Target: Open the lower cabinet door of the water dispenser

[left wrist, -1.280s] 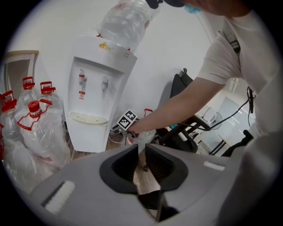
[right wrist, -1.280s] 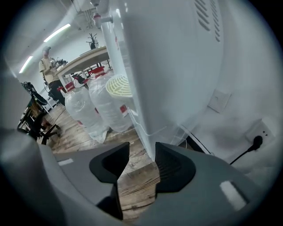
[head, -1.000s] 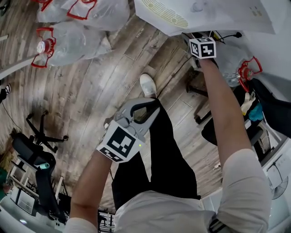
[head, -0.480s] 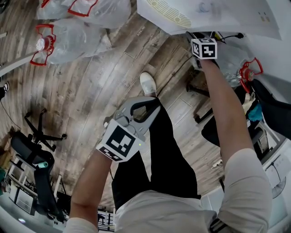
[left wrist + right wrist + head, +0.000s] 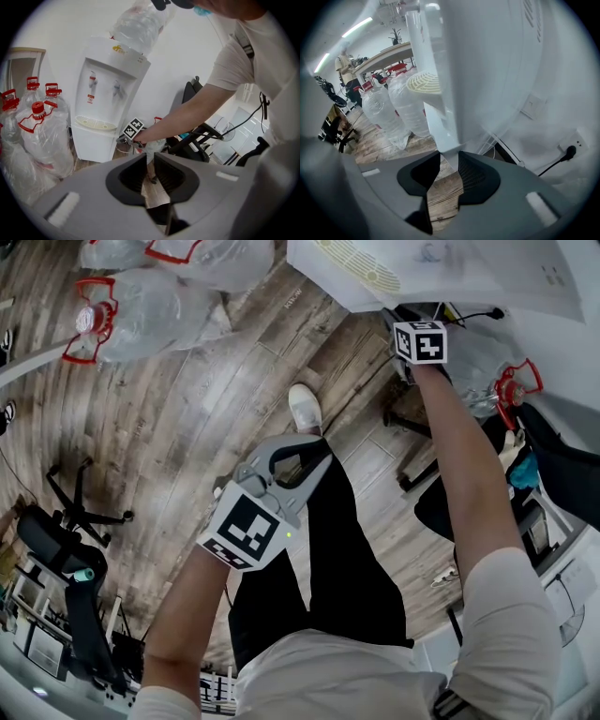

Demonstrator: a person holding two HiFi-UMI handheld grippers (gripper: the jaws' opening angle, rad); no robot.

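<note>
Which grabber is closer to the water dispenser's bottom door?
Right. The right gripper has just been closing its jaws on the door edge, low on the water dispenser. The left gripper is back over the person's leg, well away from it.

One white plastic water dispenser (image 5: 110,89) with one white lower cabinet door (image 5: 440,126); four clear plastic jugs with red caps (image 5: 44,136) at nine o'clock; two grey tongs, left tongs (image 5: 150,159), right tongs (image 5: 449,157)

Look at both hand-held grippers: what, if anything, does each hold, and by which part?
The right hand-held gripper, jaws just closed further, grips the cabinet door by its lower side edge; the left hand-held gripper holds nothing.
</note>
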